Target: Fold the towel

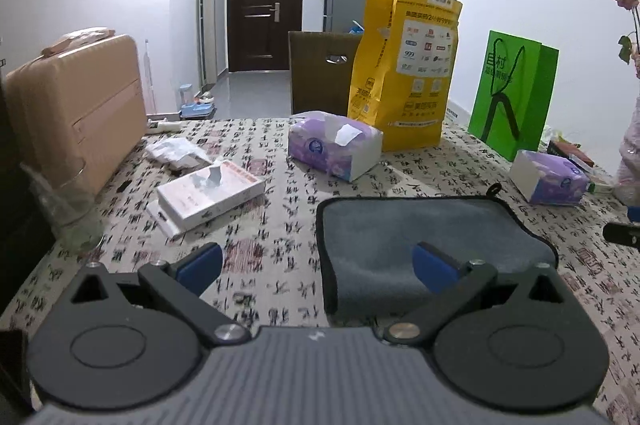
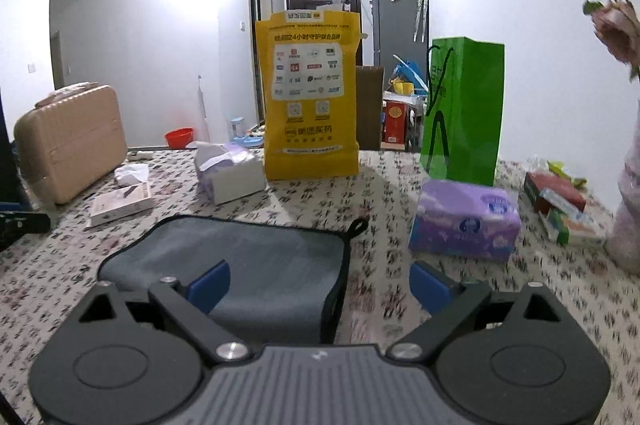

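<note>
Towel (image 1: 432, 245) lies flat on the patterned tablecloth (image 1: 280, 237), near the front edge, grey with a dark border and a small hanging loop at its far right corner. It already looks doubled over once, to judge by the thick rolled edge on its left side, though that is a guess. The left gripper (image 1: 318, 263) hovers over the towel's near left corner, its blue fingers spread wide and holding nothing; the right finger sits above the cloth, the left one over bare table. The right gripper (image 2: 320, 283) is likewise spread and empty, straddling the towel's near right corner.

The step in hand seems to be the approach for a grasp. Next, each gripper needs to drop onto its near corner, pinch through all layers, then carry that edge toward the far side.

The near edge of the towel is hidden behind both gripper bodies, so the exact corner positions and layer count cannot be read. The right wrist view is blurred on the right side, around the purple tissue pack (image 2: 466, 221)
</note>
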A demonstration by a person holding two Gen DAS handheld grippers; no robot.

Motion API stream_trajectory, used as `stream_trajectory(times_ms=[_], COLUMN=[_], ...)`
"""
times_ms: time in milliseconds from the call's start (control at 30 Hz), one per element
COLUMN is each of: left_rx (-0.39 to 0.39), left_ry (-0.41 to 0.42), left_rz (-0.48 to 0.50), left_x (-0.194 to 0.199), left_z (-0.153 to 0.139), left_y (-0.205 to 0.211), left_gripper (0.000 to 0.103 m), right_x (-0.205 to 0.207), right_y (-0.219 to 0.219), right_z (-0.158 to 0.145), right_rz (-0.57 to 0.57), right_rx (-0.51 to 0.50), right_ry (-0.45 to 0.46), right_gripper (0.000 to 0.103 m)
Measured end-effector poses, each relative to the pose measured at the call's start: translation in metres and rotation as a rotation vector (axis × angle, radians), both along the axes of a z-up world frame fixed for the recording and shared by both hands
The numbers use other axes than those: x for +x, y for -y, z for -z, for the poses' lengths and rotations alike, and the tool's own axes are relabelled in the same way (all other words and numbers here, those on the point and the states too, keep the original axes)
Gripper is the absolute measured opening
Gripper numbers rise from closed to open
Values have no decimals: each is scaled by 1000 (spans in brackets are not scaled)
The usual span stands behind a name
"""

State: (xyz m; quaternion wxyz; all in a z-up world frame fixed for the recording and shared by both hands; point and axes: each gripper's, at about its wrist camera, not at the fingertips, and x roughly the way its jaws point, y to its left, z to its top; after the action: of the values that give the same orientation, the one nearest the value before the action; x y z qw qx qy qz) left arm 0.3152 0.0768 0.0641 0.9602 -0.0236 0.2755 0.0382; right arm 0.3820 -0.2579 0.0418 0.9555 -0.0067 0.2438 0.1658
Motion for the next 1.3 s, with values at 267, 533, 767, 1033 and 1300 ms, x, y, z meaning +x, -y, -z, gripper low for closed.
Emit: stream_trajectory(times_ms=[267, 533, 767, 1033, 1300], left_rx=[-7, 2, -8, -19, -5], left_ry=[29, 46, 74, 87, 102], left_rz=[33, 45, 31, 17, 11], left_x=[-50, -91, -124, -157, -188], left_z=[4, 6, 2, 4, 11], left_y=[18, 30, 32, 32, 35], left_gripper=[103, 103, 103, 103, 103], right_x=[-52, -103, -136, -168, -192], right_y=[-1, 0, -1, -2, -7], right_z=[1, -1, -4, -9, 1], right_rz=[3, 0, -7, -24, -36], right_rx=[23, 35, 42, 69, 52], right_ry=[19, 52, 68, 94, 80], right_gripper=[98, 100, 100, 103, 103])
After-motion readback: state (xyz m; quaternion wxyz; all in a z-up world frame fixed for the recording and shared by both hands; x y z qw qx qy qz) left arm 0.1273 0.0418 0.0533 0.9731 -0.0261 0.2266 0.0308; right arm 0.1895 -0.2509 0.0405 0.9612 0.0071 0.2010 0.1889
